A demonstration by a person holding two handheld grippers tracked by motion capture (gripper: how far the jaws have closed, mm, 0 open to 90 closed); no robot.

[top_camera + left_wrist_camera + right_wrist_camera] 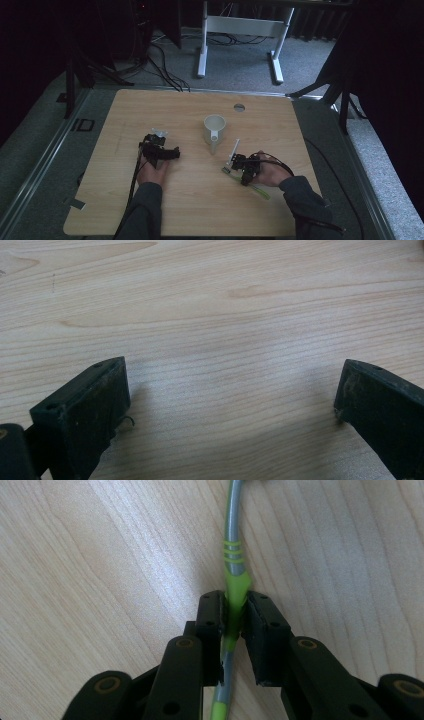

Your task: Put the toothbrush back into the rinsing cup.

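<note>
While the left claw (pixel 232 400) hovers wide open above the table (pixel 200 200), the right claw (pixel 235 625) pinches a green stick (pixel 234 570).

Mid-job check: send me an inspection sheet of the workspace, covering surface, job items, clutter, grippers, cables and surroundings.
Surface: light wooden table, with a round hole near its far edge.
Job's things: white pitcher, upright at centre; green-and-grey utensil, its end unclear.
Clutter: nothing seen.
Grippers: left hand-held gripper open over bare wood; right hand-held gripper shut on the utensil's handle.
Cables: one cable trails along the left forearm.
Surroundings: grey carpet, white desk frame, dark stands.
</note>
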